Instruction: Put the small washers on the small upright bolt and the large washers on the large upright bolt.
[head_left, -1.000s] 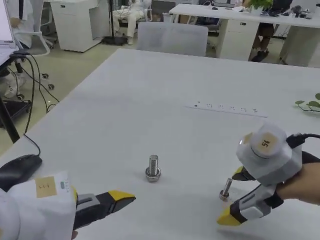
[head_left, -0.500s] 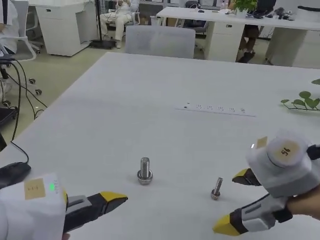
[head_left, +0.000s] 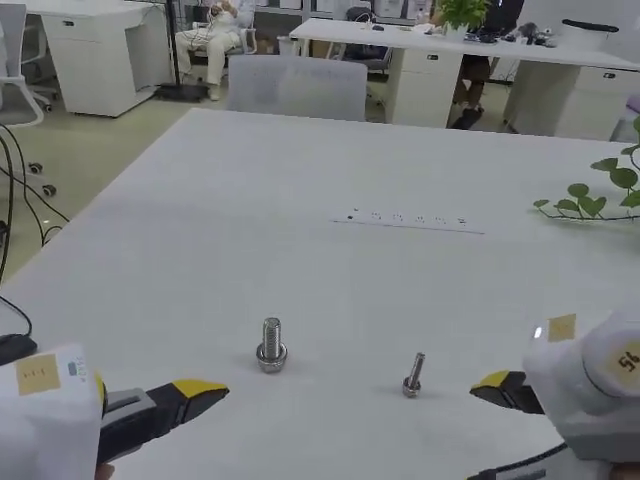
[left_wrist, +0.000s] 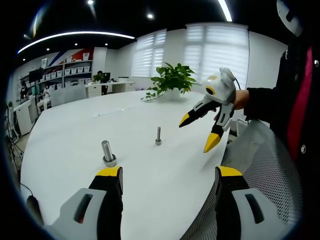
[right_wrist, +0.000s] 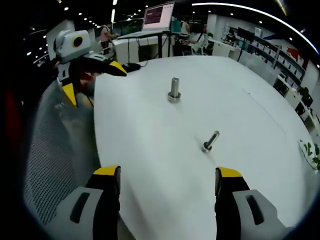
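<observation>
Two bolts stand upright on the white table. The large bolt has a wider metal ring at its base; the small bolt is to its right. My left gripper is low at the left, short of the large bolt, and its own view shows it open and empty. My right gripper is to the right of the small bolt, also open and empty. Each gripper view shows both bolts and the other gripper.
A white power strip lies across the table's middle. A green plant reaches in at the right edge. A grey chair stands at the far side, with desks and seated people beyond. A mesh chair is by the near edge.
The head camera has shifted. My right gripper has drawn back to the right, away from the small bolt it was beside. The left gripper and both bolts are much as before.
</observation>
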